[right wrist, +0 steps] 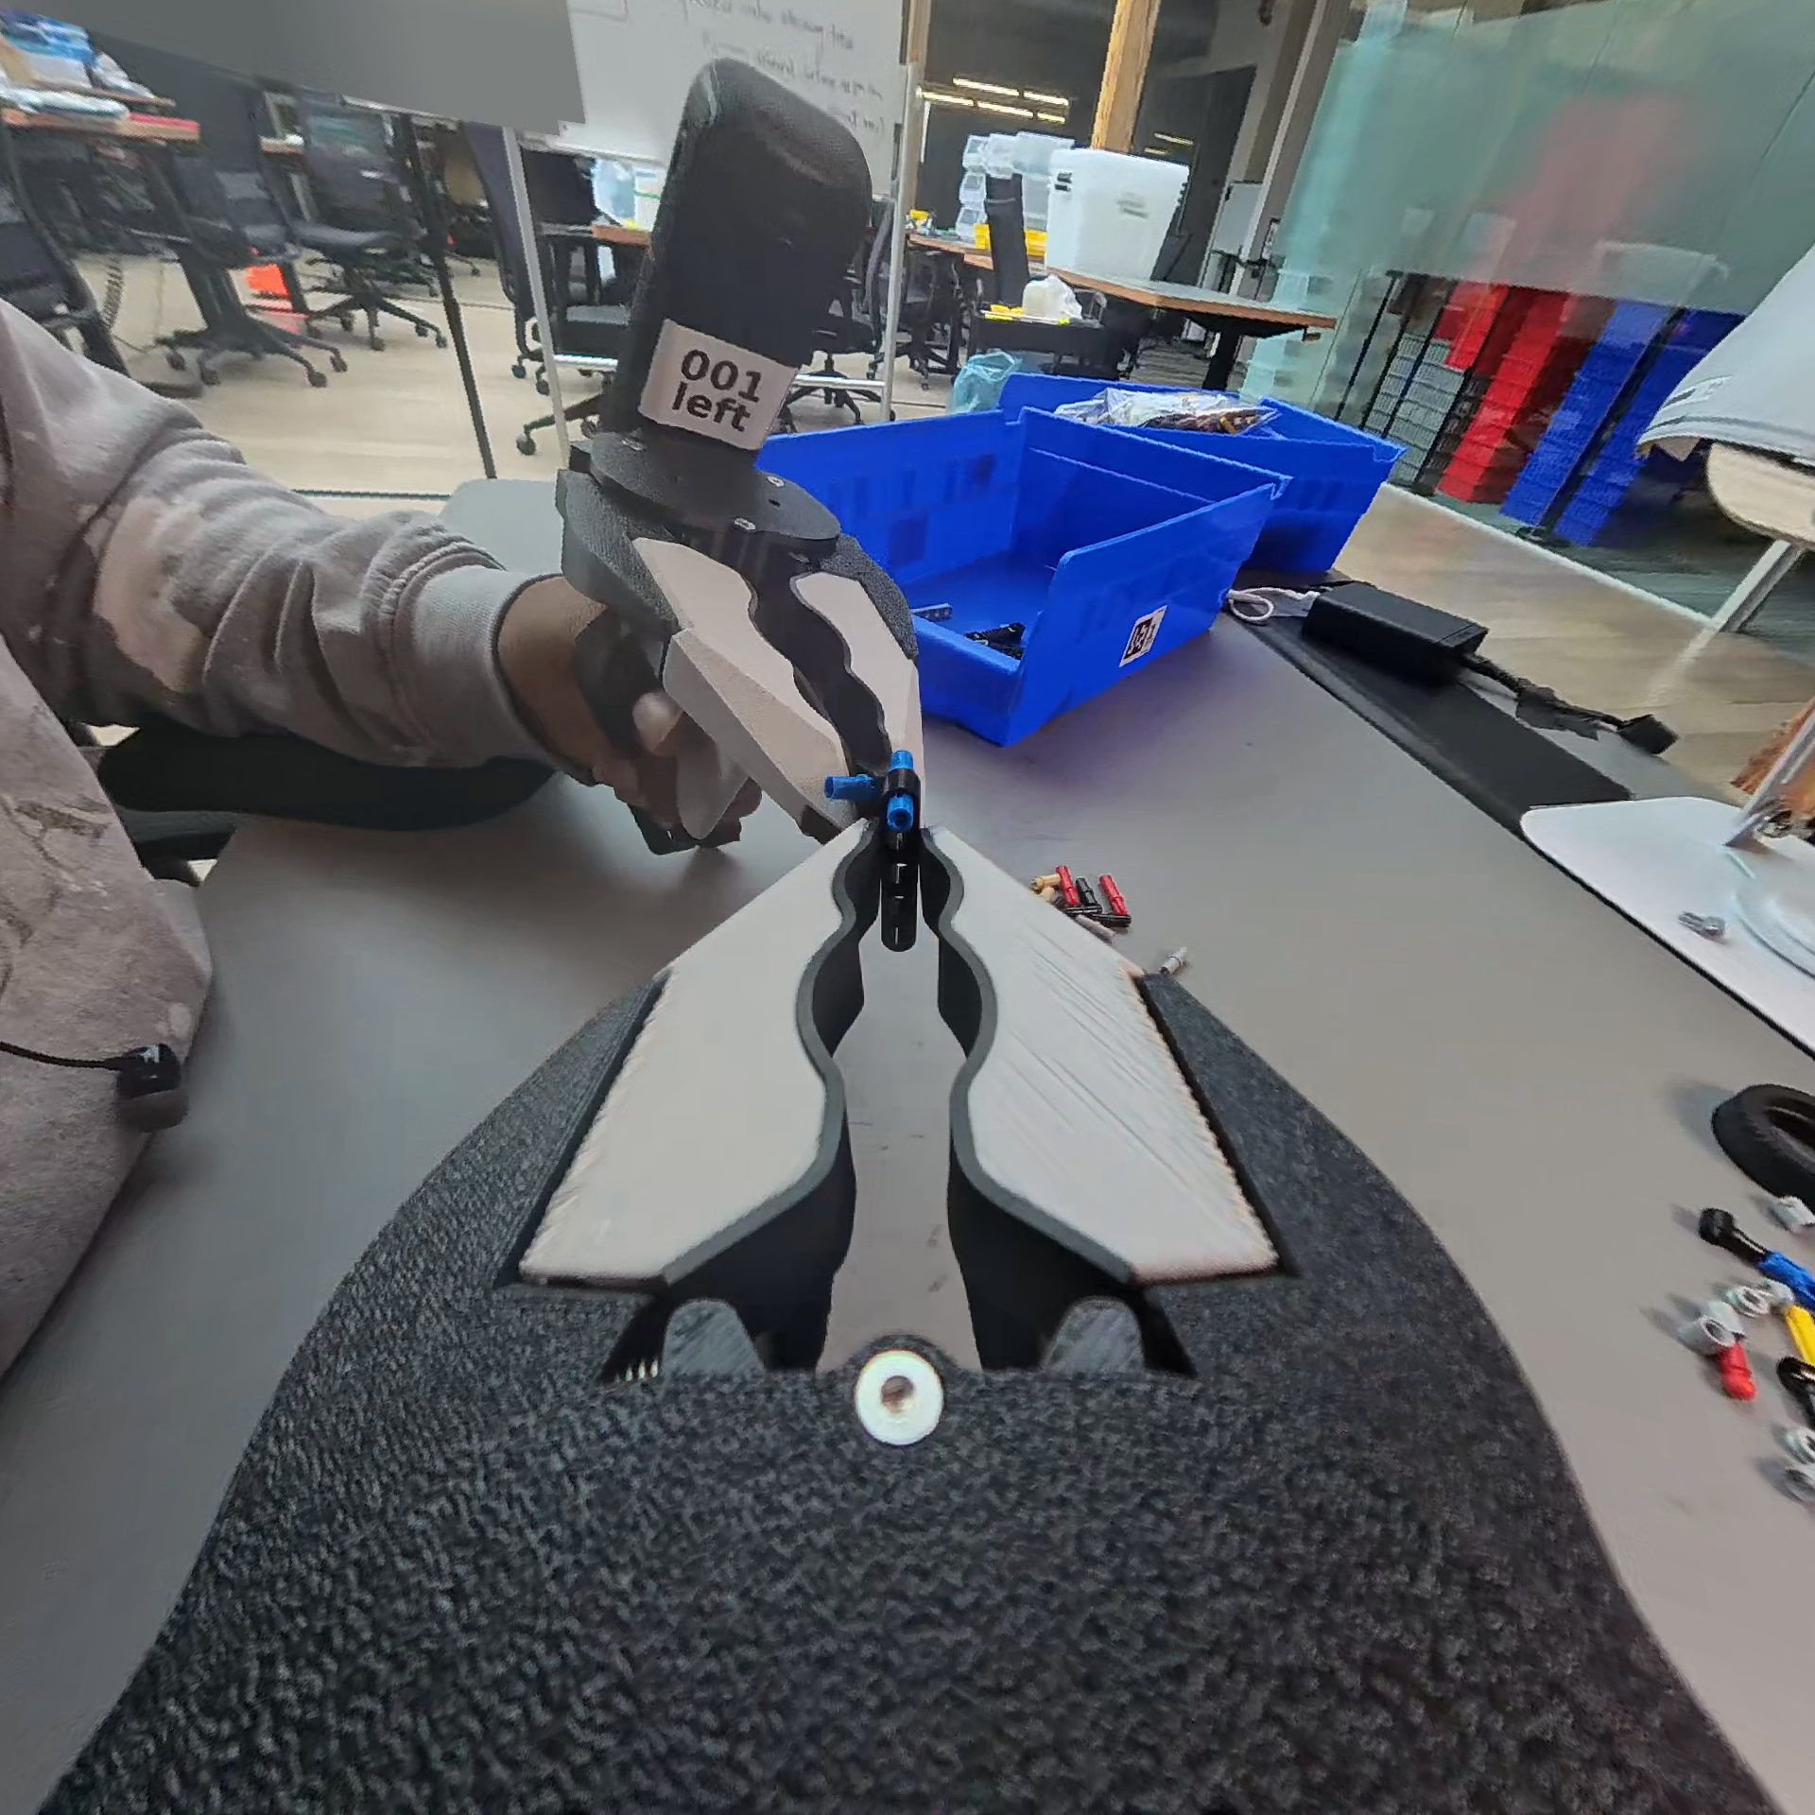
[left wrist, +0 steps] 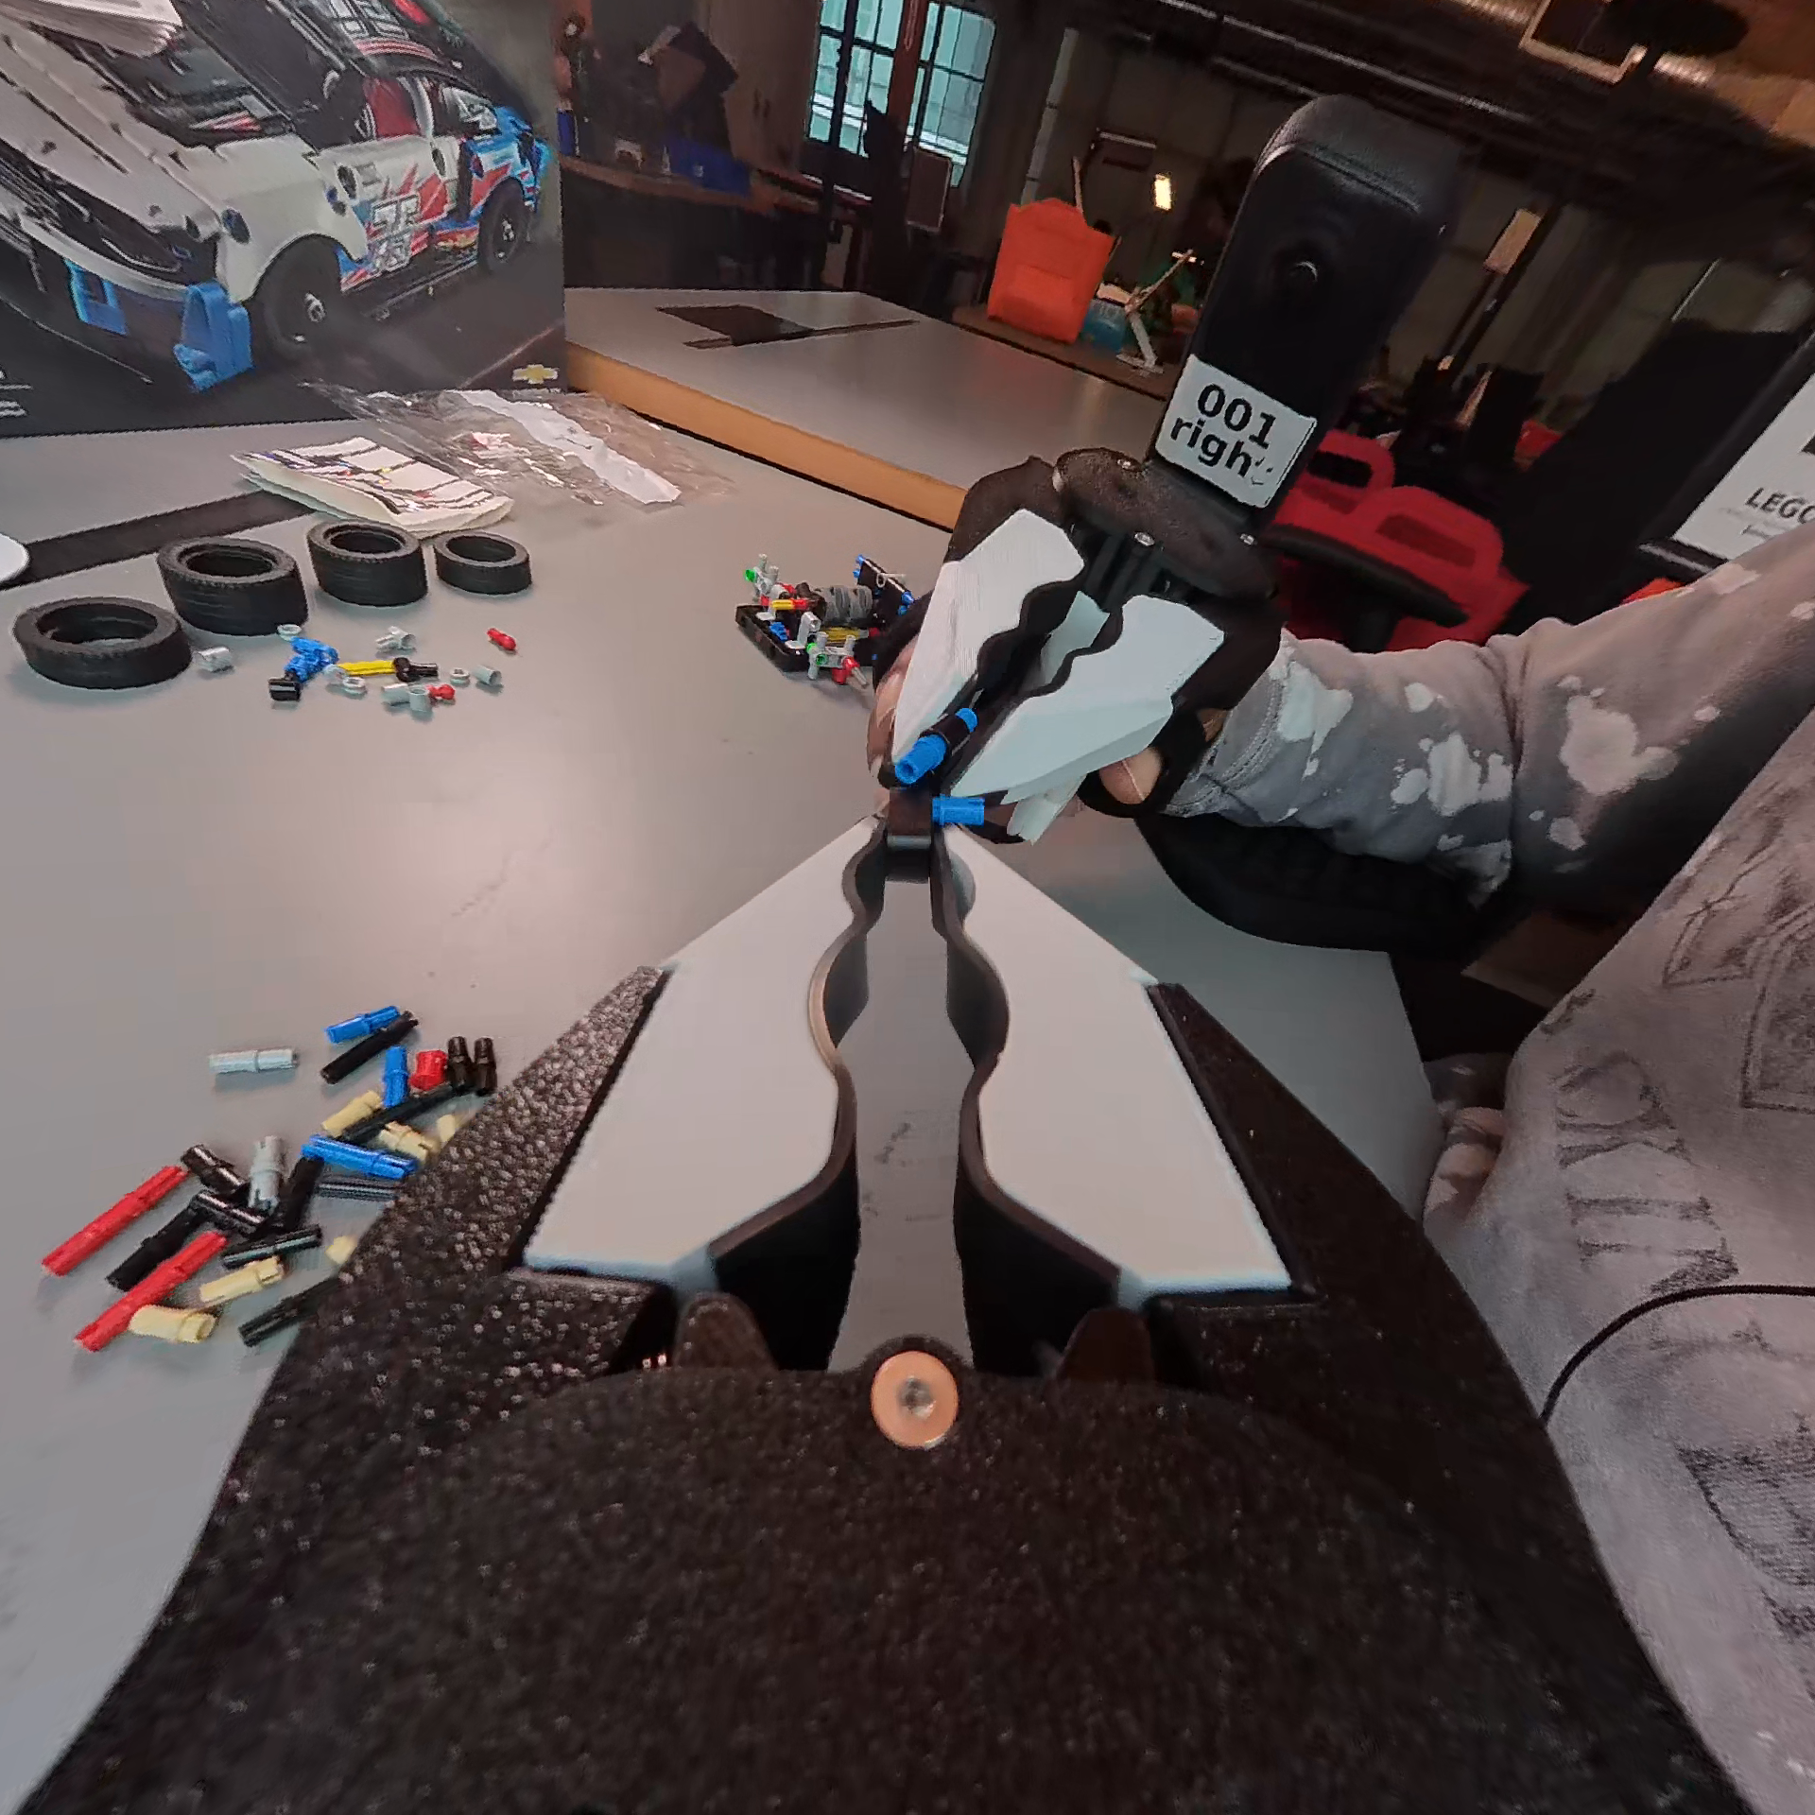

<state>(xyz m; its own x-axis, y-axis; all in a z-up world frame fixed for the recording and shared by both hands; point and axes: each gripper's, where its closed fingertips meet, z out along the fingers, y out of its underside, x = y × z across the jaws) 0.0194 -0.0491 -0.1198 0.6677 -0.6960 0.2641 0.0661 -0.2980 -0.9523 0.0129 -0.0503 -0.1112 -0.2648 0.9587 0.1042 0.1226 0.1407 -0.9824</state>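
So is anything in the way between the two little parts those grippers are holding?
Nothing visible. The left gripper's dark piece and the right gripper's black beam sit tip to tip above the table; loose parts lie off to the side.

left gripper (left wrist: 906, 835): grey fingers, black wavy pads, pebbled black body, silver screw at 6 o'clock | right gripper (right wrist: 899, 845): alike | sleeves (left wrist: 1473, 727): mottled grey

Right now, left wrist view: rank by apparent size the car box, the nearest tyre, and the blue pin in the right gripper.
1. Car box, largest though farthest back.
2. Nearest tyre.
3. Blue pin clamped in the right gripper, smallest.
The gaps are wide enough that nearness to the camera doesn't change the order.
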